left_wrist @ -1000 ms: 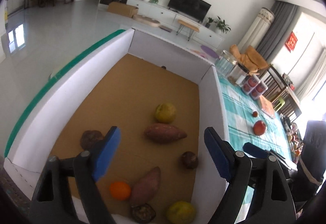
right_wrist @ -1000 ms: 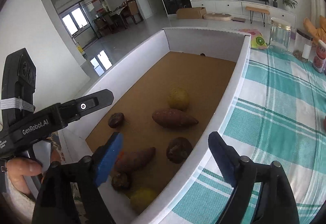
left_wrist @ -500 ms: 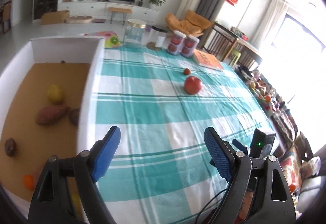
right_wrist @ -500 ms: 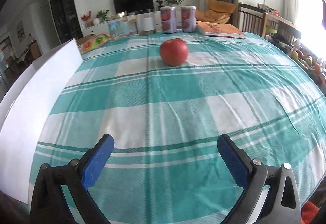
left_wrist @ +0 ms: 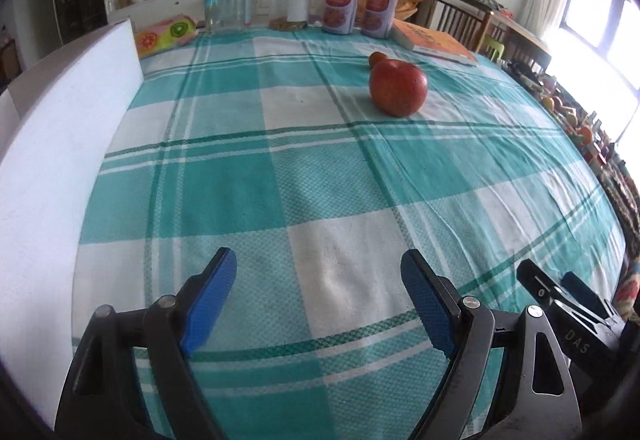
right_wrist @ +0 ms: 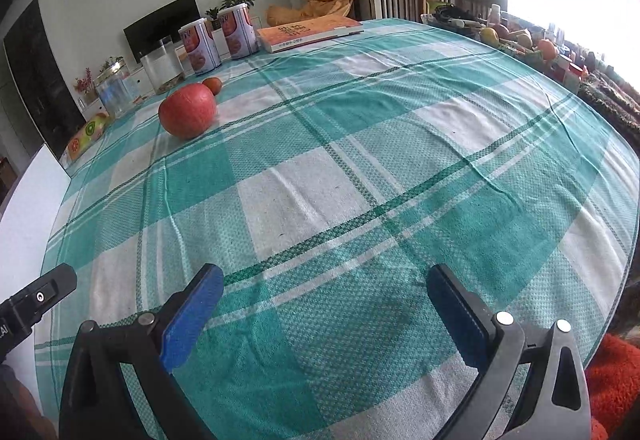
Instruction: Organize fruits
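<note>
A red apple (left_wrist: 398, 87) sits on the teal checked tablecloth (left_wrist: 320, 180), with a small orange-red fruit (left_wrist: 377, 58) just behind it. Both show in the right wrist view too, the apple (right_wrist: 187, 115) and the small fruit (right_wrist: 212, 84). My left gripper (left_wrist: 318, 298) is open and empty, low over the cloth, well short of the apple. My right gripper (right_wrist: 326, 314) is open and empty near the table's front edge. The white box wall (left_wrist: 52, 144) stands at the left; the fruits inside it are hidden.
At the far edge stand two red-labelled cans (left_wrist: 340, 10), glass jars (left_wrist: 228, 2), an orange book (left_wrist: 434, 42) and a fruit-print pack (left_wrist: 166, 34). Clutter with more fruit lines the right side (right_wrist: 520, 40). The other gripper's tip shows at the right (left_wrist: 576, 304).
Both grippers have swung right, away from the box and its fruits, onto the tablecloth. The apple is now nearer and larger in both views. Both stay open.
</note>
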